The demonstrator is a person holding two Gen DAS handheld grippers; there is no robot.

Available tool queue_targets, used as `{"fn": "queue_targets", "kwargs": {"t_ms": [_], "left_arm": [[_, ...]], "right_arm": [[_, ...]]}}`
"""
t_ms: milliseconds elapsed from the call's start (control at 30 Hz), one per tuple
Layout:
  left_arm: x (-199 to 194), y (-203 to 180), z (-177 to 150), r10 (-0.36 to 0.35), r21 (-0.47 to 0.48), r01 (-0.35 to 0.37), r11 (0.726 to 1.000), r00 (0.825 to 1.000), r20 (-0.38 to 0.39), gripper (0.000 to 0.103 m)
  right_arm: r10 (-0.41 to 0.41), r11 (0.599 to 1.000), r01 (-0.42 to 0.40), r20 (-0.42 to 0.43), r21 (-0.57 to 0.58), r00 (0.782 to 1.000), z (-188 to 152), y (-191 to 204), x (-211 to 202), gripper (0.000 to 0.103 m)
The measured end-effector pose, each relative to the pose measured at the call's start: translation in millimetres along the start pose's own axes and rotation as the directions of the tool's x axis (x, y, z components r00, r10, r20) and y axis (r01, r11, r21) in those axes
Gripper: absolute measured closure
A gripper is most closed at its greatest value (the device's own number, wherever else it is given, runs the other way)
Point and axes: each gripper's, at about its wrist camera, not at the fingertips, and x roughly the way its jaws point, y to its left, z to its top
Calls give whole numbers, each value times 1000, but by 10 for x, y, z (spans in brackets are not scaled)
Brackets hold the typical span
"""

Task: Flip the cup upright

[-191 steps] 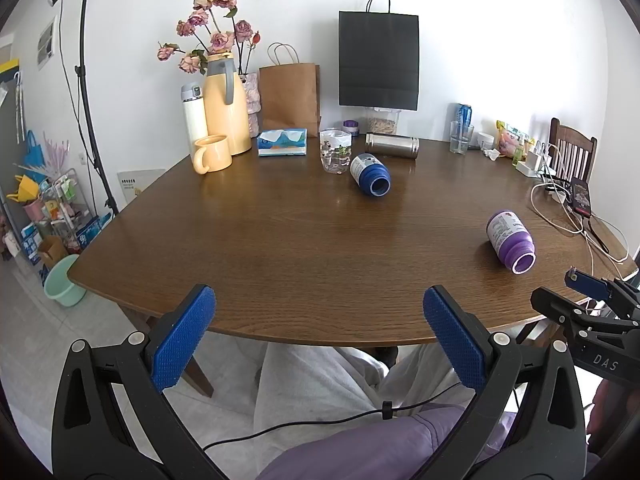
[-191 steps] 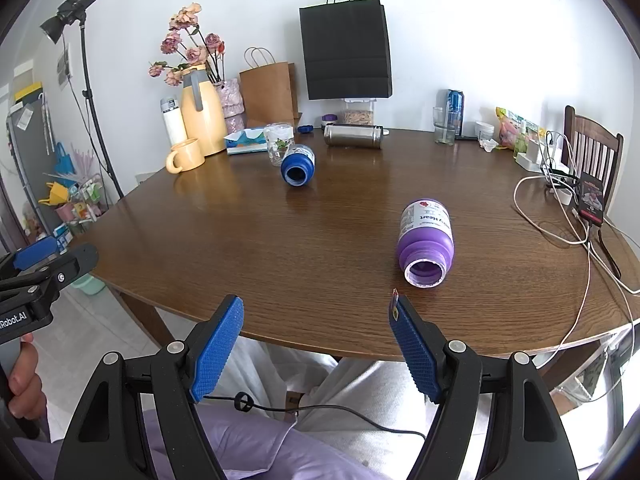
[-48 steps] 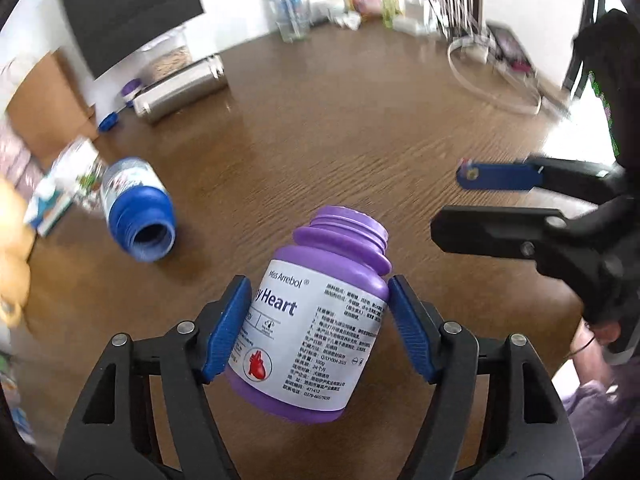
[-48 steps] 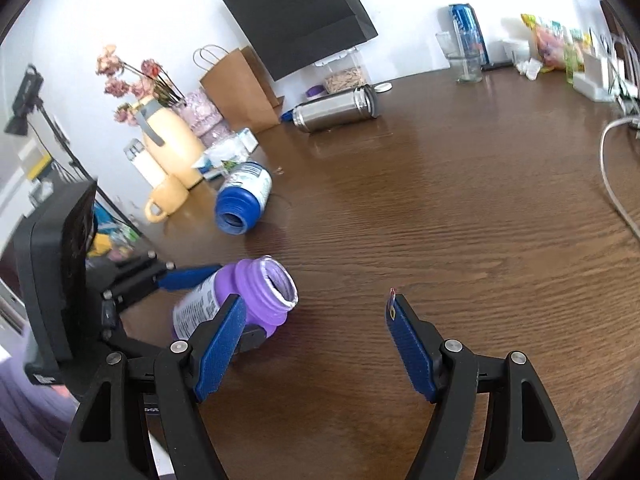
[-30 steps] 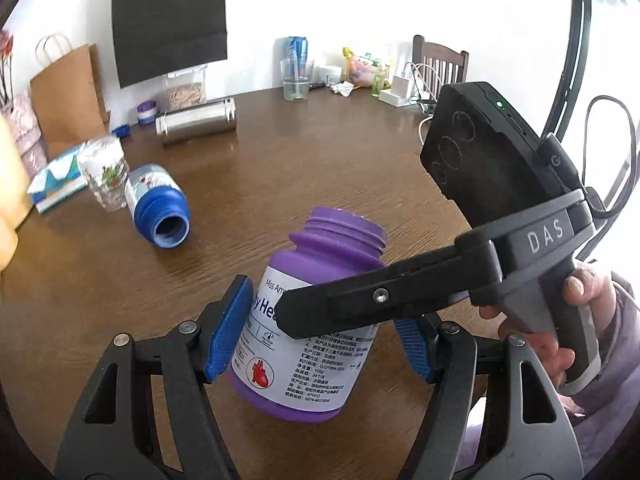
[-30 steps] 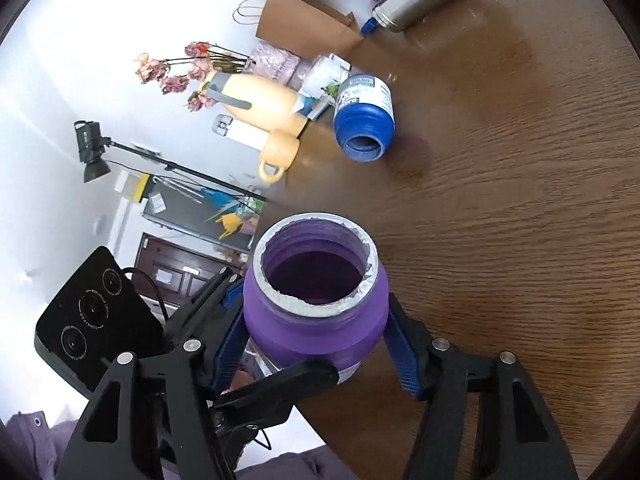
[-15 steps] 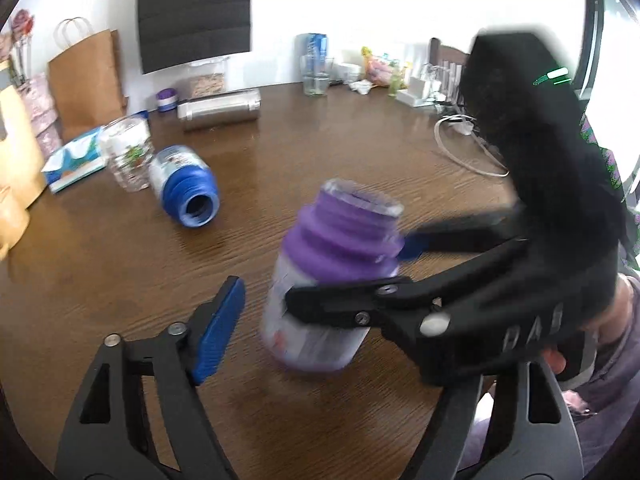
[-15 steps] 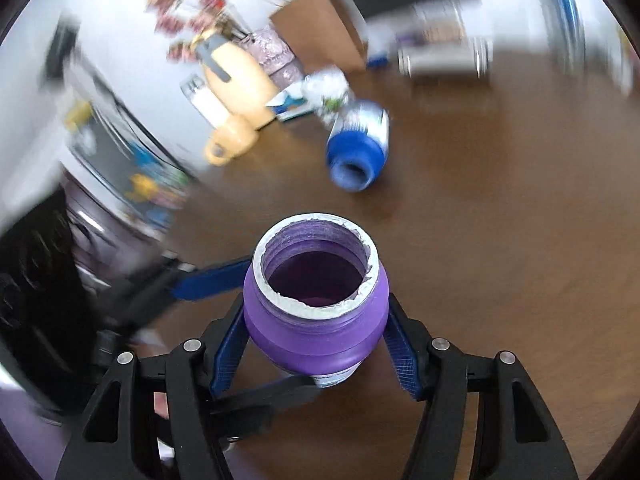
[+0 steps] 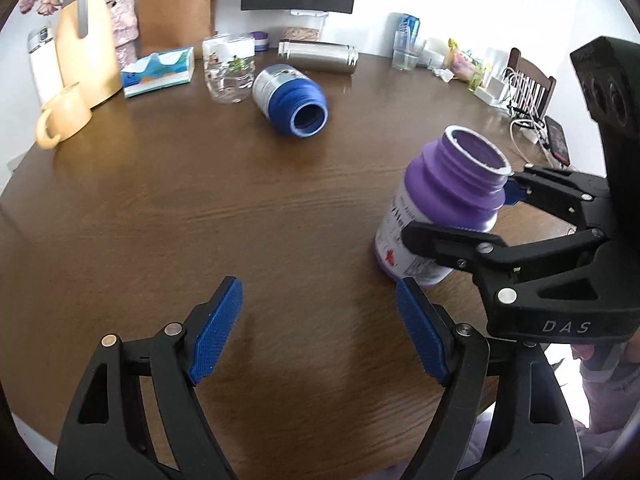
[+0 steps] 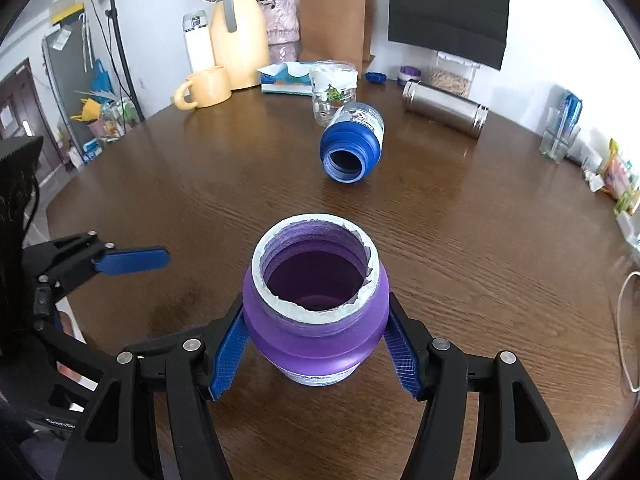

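A purple open-mouthed bottle [image 10: 316, 320] stands mouth up on the brown table [image 10: 460, 240], tilted a little in the left wrist view [image 9: 448, 208]. My right gripper [image 10: 316, 346] is shut on its body; it also shows in the left wrist view [image 9: 460, 216]. My left gripper [image 9: 320, 332] is open and empty, to the left of the purple bottle; one of its fingers [image 10: 132, 260] shows in the right wrist view. A blue bottle [image 9: 292, 100] lies on its side farther back, mouth toward me, also in the right wrist view [image 10: 352, 142].
At the back stand a glass jar [image 9: 229, 68], a tissue pack [image 9: 158, 72], a yellow mug [image 9: 64, 120], a yellow jug [image 9: 84, 36], paper bags and a lying steel flask [image 9: 320, 54]. Cables and a phone [image 9: 556, 140] lie at the right edge.
My left gripper has let go of the purple bottle and pulled back left, open. My right gripper has taken the bottle, turned it mouth up and brought it down to the table.
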Motion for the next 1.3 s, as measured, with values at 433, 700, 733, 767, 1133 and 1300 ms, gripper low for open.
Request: {"fn": "queue_targets", "kwargs": {"t_ms": [433,700,733,767,1133,1300], "left_arm": [[-206,18,-192,0,-33,2,999,999,40,21],[-519,-31,-282,24,-38,-21,999,995,96,16],[-580,-30,-290,32,-44,-27,999,994,109,16],[-662,-33,-301,44,-53,-38,998,991,128,16],[-1722,-147,-644,285,-202,-227,953,896,339,0],[-1933,-235,-1046,317,-257,-240,936,892,322,0]], "right_arm": [[-3,1000,1,92,11,996,-63,130,-289,19],[-18,999,13,146,36,989,-111,150,-601,19],[-26,999,19,162,44,986,-128,153,-688,19],[-30,999,21,176,49,984,-149,157,-762,19],[-97,984,54,255,168,962,-793,306,-1568,19],[-85,966,12,274,258,958,-1235,401,-1802,19]]}}
